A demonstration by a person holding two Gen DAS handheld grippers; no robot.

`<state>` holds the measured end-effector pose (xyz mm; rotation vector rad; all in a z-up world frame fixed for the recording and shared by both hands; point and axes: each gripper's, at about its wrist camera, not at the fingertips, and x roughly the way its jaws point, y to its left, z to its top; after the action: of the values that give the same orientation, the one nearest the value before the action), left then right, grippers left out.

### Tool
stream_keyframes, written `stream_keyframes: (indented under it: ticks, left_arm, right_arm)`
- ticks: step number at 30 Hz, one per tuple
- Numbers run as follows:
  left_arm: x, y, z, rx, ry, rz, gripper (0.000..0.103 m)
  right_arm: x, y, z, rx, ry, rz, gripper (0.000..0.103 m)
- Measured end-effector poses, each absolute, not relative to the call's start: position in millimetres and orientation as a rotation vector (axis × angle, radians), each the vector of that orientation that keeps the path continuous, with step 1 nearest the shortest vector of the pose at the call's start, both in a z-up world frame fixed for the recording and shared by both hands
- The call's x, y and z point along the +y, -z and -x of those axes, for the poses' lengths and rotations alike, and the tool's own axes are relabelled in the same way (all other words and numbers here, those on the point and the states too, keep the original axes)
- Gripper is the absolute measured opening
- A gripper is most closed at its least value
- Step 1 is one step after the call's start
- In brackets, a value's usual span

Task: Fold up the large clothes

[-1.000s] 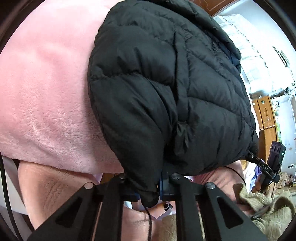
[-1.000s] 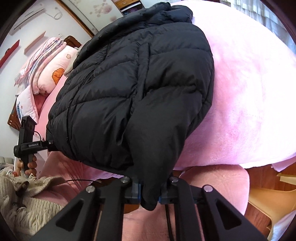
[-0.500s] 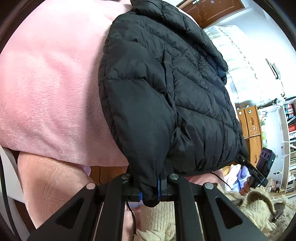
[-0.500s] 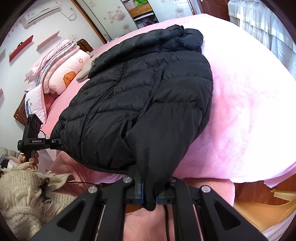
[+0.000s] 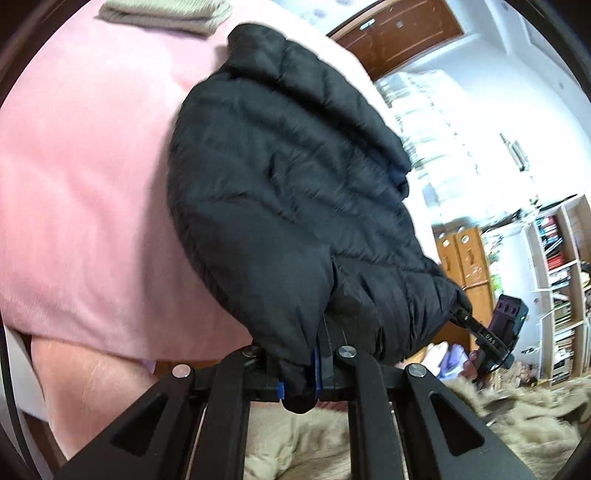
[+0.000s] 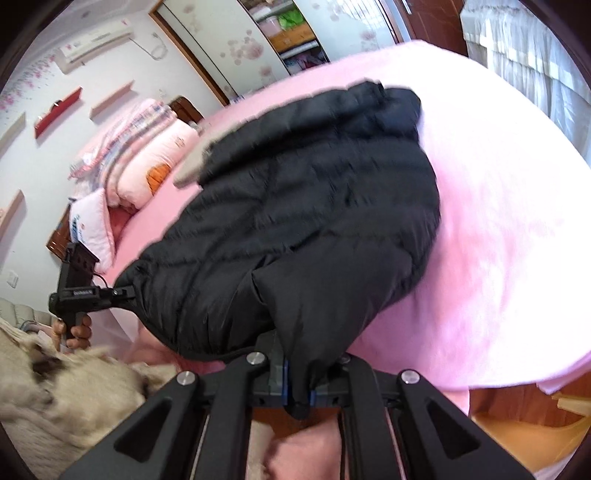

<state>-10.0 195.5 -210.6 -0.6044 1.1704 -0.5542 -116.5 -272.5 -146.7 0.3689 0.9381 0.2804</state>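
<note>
A black quilted puffer jacket (image 5: 288, 184) lies lengthwise on a bed with a pink blanket (image 5: 81, 177), its near hem lifted off the bed edge. My left gripper (image 5: 299, 384) is shut on one bottom corner of the hem. My right gripper (image 6: 299, 391) is shut on the other bottom corner of the jacket (image 6: 314, 206). Each wrist view shows the other gripper at the hem's far corner: the right gripper (image 5: 461, 314) and the left gripper (image 6: 125, 293). The collar end rests far up the pink blanket (image 6: 498, 221).
A folded beige garment (image 5: 162, 14) lies at the far edge of the bed. Stacked quilts and pillows (image 6: 147, 158) sit at the bed's head. A cream knitted sleeve (image 6: 55, 387) is at the lower left. Wooden cabinet (image 5: 469, 266) and bookshelf (image 5: 557, 280) stand beyond.
Both grippers have risen with the jacket's hem, lifting its near end off the bed edge; more of the room and the bed's far end has come into view.
</note>
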Motion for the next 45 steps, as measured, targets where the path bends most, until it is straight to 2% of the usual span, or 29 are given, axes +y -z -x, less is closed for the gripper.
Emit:
stream_keyframes:
  ticks: [12, 22, 29, 34, 39, 45]
  left_arm:
    - [210.4, 128.1, -75.5, 0.904, 0.541, 0.748, 0.009]
    - [180.0, 87.3, -228.9, 0.795, 0.473, 0.658, 0.009]
    - [160.7, 118.6, -338.1, 0.841, 0.367, 0.670, 0.009]
    - [156.1, 163.6, -398.4, 0.913, 0.273, 0.680, 0.010]
    - [144.4, 200.7, -425.8, 0.997, 0.253, 0.621, 0.013]
    - [138.1, 212.8, -440.0, 1.011, 0.276, 0.582, 0.014]
  right_arm:
    - [-293.4, 77.9, 37.1, 0.718, -0.273, -0.331, 0.006]
    - [-306.9, 45.1, -94.8, 0.618, -0.193, -0.198, 0.006]
    - [-320.2, 59.9, -209.9, 0.638, -0.091, -0.187, 0.006]
    - [-324.1, 97.8, -274.6, 0.720, -0.025, -0.219, 0.006]
    - [-333.8, 147.8, -306.2, 0.866, 0.028, -0.273, 0.009]
    - [-336.4, 162.0, -308.7, 0.890, 0.032, -0.278, 0.016]
